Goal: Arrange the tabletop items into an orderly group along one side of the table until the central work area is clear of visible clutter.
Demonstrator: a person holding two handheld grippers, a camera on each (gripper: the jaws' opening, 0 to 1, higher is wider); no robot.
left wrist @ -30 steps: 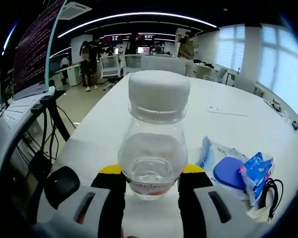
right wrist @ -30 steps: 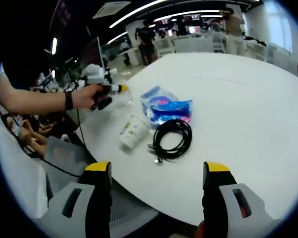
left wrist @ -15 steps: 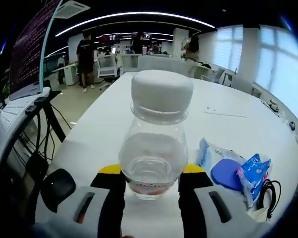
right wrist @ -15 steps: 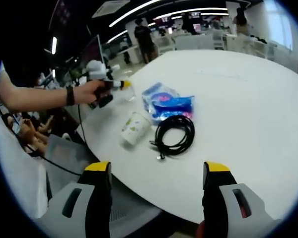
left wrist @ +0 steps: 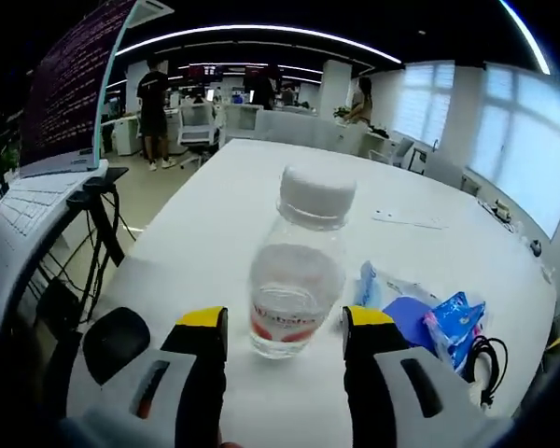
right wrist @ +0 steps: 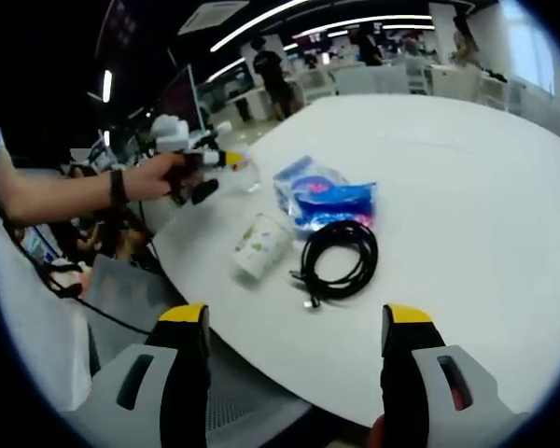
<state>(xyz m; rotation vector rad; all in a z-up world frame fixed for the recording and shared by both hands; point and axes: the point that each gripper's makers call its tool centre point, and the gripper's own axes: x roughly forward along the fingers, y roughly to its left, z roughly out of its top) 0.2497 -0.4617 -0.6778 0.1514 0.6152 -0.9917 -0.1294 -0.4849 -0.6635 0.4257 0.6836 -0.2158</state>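
The clear plastic bottle (left wrist: 299, 271) stands upright near the counter's (left wrist: 233, 196) edge, just ahead of the released left claw (left wrist: 285, 329). Nearly empty, it looks light, smooth and tippy; hold it low on the body. Blue snack packets (left wrist: 448, 322), a paper cup (right wrist: 261, 245) and coiled cable (right wrist: 341, 259) lie close by; the far counter offers room. The right claw (right wrist: 294, 327) hangs unclenched, empty.
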